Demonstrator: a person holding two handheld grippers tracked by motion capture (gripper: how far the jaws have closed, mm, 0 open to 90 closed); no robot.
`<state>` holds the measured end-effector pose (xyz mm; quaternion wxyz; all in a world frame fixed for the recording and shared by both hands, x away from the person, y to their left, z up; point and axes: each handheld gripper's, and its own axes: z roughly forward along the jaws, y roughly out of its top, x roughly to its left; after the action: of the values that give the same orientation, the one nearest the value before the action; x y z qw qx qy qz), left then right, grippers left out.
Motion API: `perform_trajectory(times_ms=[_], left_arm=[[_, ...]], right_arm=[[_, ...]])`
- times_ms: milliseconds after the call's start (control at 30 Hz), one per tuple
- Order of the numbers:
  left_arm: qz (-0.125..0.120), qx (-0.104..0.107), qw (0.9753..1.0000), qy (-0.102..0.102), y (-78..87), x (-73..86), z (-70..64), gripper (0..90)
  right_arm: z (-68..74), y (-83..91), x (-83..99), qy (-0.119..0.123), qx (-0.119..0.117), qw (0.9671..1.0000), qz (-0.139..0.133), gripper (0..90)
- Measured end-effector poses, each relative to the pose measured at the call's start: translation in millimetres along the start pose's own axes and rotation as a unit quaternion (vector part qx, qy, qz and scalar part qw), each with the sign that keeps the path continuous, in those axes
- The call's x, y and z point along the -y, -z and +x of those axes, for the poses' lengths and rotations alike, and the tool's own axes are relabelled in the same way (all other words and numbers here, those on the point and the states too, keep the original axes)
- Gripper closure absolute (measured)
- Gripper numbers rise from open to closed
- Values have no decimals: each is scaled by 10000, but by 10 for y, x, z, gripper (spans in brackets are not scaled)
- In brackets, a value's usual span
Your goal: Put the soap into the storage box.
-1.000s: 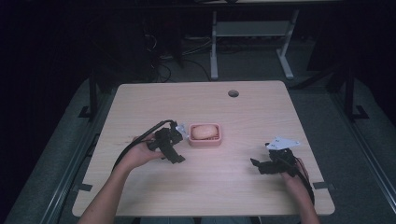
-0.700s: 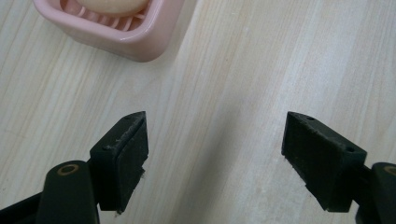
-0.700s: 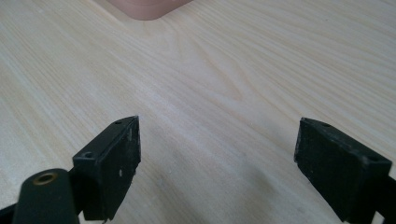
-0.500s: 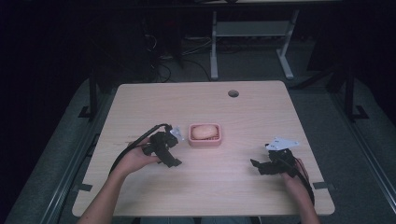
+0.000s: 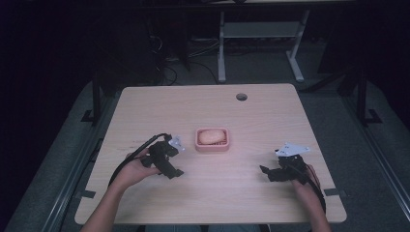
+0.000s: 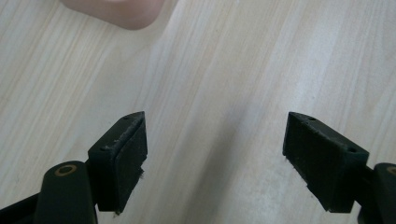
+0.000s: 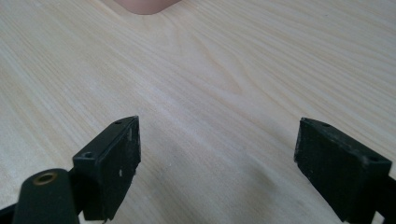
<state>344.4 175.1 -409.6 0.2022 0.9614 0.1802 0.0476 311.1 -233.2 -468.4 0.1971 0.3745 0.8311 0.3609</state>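
A pink dish holding a pale rounded soap-like lump sits mid-table in the high view. Its corner shows at the top of the left gripper view and of the right gripper view. My left gripper rests low on the table to the left of the dish, open, nothing between its jaws. My right gripper lies near the front right of the table, also open and empty, well apart from the dish.
The light wooden table has a round cable hole at the back right. Black cables trail from both grippers. A white desk frame stands on the dark floor behind the table.
My left gripper has drawn back from the dish toward the front left of the table. The right gripper has stayed put.
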Motion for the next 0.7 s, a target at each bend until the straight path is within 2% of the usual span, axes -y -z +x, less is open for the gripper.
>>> perform_trajectory(times_ms=[433,700], left_arm=[[-122,-99,9998,151,44,241,-61,217],[-113,-113,9996,230,57,375,-76,216]], right_arm=[[-11,16,20,-12,40,10000,55,139],[-18,22,30,-16,54,10000,67,139]])
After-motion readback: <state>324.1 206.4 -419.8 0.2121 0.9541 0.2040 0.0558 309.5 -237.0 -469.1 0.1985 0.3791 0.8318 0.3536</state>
